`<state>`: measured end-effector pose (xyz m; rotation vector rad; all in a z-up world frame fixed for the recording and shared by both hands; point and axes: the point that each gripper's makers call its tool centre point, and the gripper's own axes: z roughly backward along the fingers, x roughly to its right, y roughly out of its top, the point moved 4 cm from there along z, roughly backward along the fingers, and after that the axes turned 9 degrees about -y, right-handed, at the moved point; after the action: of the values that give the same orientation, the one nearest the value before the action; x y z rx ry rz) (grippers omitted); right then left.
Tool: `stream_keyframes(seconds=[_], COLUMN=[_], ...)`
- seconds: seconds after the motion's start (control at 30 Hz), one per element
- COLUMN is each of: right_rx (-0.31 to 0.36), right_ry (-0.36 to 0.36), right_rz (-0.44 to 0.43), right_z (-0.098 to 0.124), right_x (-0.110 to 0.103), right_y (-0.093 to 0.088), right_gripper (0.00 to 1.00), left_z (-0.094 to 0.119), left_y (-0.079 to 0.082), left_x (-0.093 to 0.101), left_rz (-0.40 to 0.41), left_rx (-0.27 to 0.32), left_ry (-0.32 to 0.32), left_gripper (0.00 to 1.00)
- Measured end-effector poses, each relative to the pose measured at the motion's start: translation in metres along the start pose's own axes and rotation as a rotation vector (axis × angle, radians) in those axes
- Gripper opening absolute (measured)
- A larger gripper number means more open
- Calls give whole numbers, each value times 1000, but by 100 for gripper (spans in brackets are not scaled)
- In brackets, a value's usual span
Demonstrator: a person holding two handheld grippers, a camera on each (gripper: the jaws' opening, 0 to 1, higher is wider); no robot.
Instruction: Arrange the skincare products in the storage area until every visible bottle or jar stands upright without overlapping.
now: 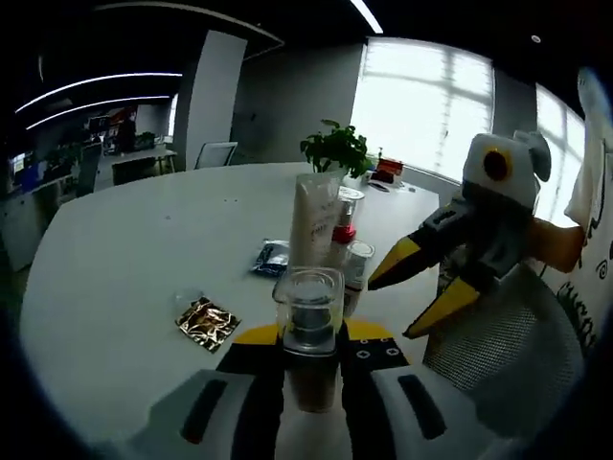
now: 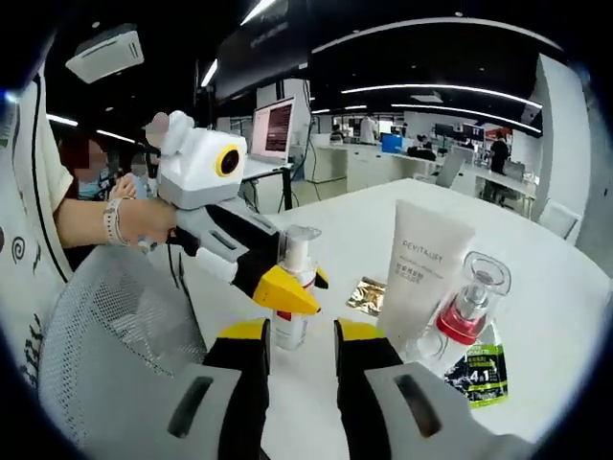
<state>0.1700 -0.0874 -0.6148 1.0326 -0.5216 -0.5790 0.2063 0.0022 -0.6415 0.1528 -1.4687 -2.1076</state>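
Nearest, in the left gripper view: left tool (image 1: 311, 335) clenched on a clear pump bottle (image 1: 308, 297), upright between the jaws, low on the body under the clear overcap. Cannot tell whether resting on the table (image 1: 134, 249) or lifted just off it.

Probably light, stiff plastic, smooth and slippery; tall and narrow, so likely to tip if set down askew. Best held low on the body as now, never by the overcap, which could pop off.

In the right gripper view: right tool (image 2: 302, 331) released, jaws spread, grasping nothing, close beside the held bottle and over a white mesh chair (image 2: 105, 335) at the table's edge.

Just beyond the bottle: gold foil sachet (image 1: 206, 323) lying flat, and a small capped bottle (image 1: 357, 264), upright.

Further on: white tube (image 2: 421, 268) standing on its cap, soft-walled and top-heavy by the look of it, easily knocked. Touching or just beside it, a red-collared bottle (image 2: 469, 307) with a clear cap, upright. Blue sachet (image 1: 271, 257) flat near the tube.

Farthest: potted plant (image 1: 335, 149) at the far edge of the table.
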Motion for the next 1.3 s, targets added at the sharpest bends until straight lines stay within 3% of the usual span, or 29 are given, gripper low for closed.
stream_keyframes(seconds=[0.2, 0.53, 0.67, 1.07, 1.3], right_rx=[77, 100, 109, 81, 63], right_ry=[-6, -21, -26, -35, -46], right_rz=[-115, -190, -228, -226, -217], right_z=[-1, -18, -23, -32, -35], right_x=[2, 6, 10, 10, 11], right_y=[17, 22, 23, 16, 11], right_gripper=[31, 32, 31, 26, 22], left_z=[-12, -27, -31, -38, -41], left_y=[3, 6, 7, 3, -2], left_x=[7, 15, 18, 18, 17], left_rz=[-29, -84, -146, -171, -206], left_rx=[-15, -20, -27, -36, -62], left_ry=[-18, -85, -117, -160, -154], left_gripper=[17, 17, 17, 17, 17])
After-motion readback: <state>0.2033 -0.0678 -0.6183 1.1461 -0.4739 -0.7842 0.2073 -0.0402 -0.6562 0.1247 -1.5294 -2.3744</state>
